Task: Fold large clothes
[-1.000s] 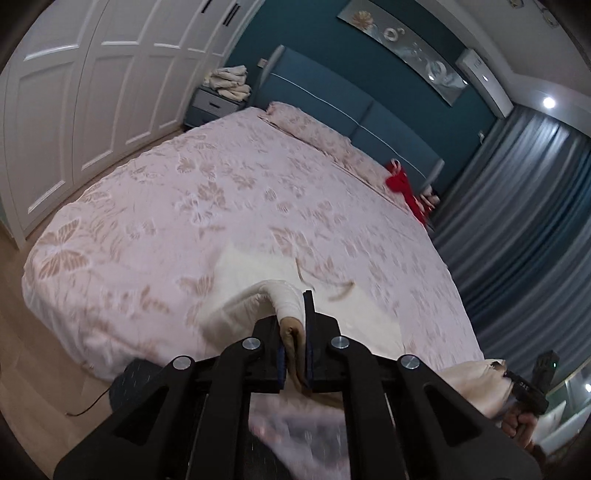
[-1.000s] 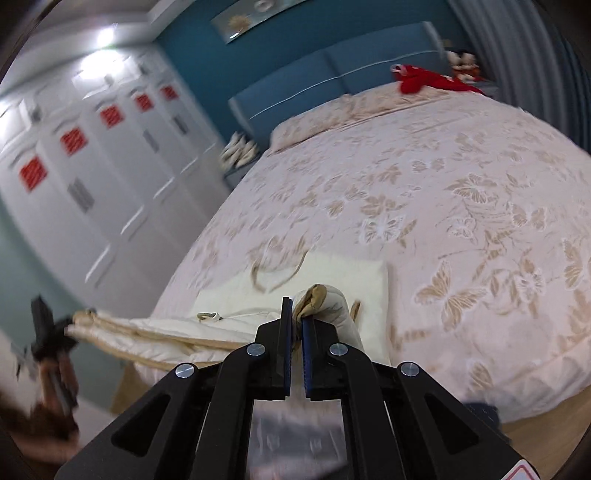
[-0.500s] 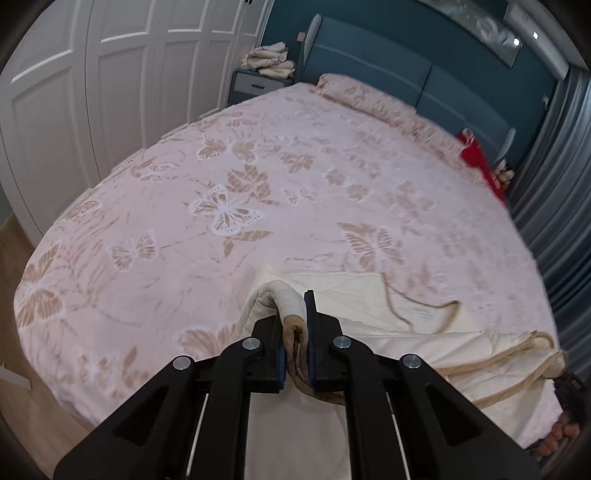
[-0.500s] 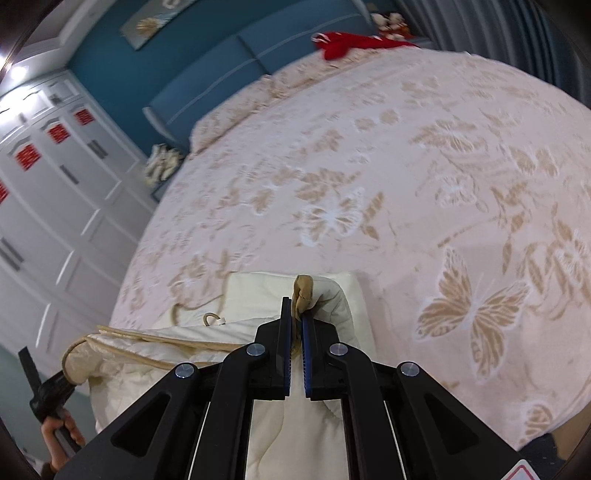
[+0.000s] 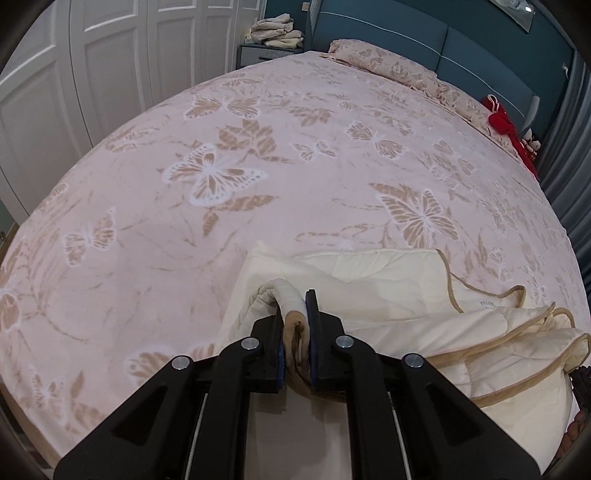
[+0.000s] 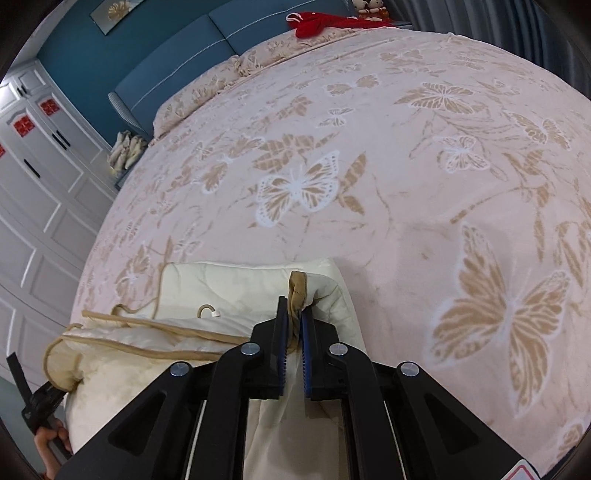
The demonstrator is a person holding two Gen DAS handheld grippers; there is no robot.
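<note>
A cream quilted blanket point(image 5: 388, 291) with tan piping lies partly folded on the near end of the bed; it also shows in the right wrist view point(image 6: 229, 291). My left gripper point(image 5: 295, 314) is shut on its tan-edged left corner, held just above the bed. My right gripper point(image 6: 294, 317) is shut on the tan-edged right corner. The blanket's edge sags between the two grippers. The left gripper also appears at the lower left of the right wrist view point(image 6: 40, 402), holding the bunched edge.
The bed point(image 5: 258, 155) has a pink butterfly-print cover and fills both views. White wardrobe doors point(image 5: 92, 74) stand to the left. A nightstand with folded linens point(image 5: 275, 33) sits by the blue headboard point(image 5: 480, 62). A red garment point(image 5: 502, 122) lies near grey curtains point(image 5: 576, 184).
Both grippers have moved forward and lower over the bed, carrying the blanket corners with them. More of the blanket now rests on the bed.
</note>
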